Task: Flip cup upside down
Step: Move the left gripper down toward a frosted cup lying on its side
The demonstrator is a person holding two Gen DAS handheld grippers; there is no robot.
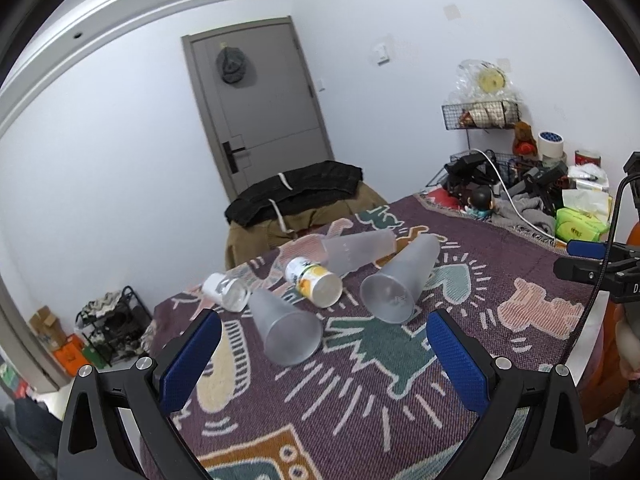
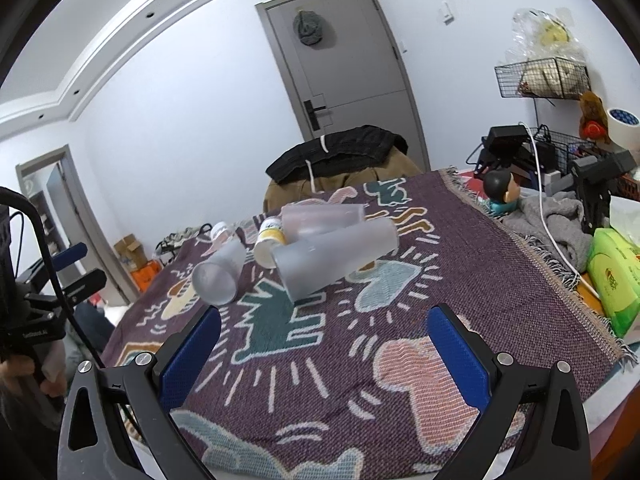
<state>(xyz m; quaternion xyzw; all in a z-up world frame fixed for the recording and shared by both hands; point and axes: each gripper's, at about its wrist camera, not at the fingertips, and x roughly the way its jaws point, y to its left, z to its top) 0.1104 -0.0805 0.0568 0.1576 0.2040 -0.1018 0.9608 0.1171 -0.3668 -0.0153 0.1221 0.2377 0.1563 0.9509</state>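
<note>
Several cups lie on their sides on a patterned purple cloth [image 1: 500, 280]. In the left wrist view a frosted cup [image 1: 286, 330] lies nearest, mouth toward me, between my fingers' line. Another frosted cup [image 1: 400, 280] lies to its right, a third [image 1: 356, 252] behind. A white cup with a yellow print [image 1: 314, 278] and a small clear cup [image 1: 224, 290] lie left of centre. My left gripper [image 1: 324, 346] is open and empty, just short of the nearest cup. My right gripper [image 2: 324, 342] is open and empty, short of the big frosted cup [image 2: 336, 258]; the smaller frosted cup [image 2: 220, 274] lies left.
A chair draped with dark clothes [image 1: 296, 194] stands behind the table. Clutter fills the far right: wire baskets [image 1: 480, 114], a figurine [image 1: 480, 200], a white cable, a grey cloth, green tissue packs [image 2: 616, 280]. The table edge runs along the left.
</note>
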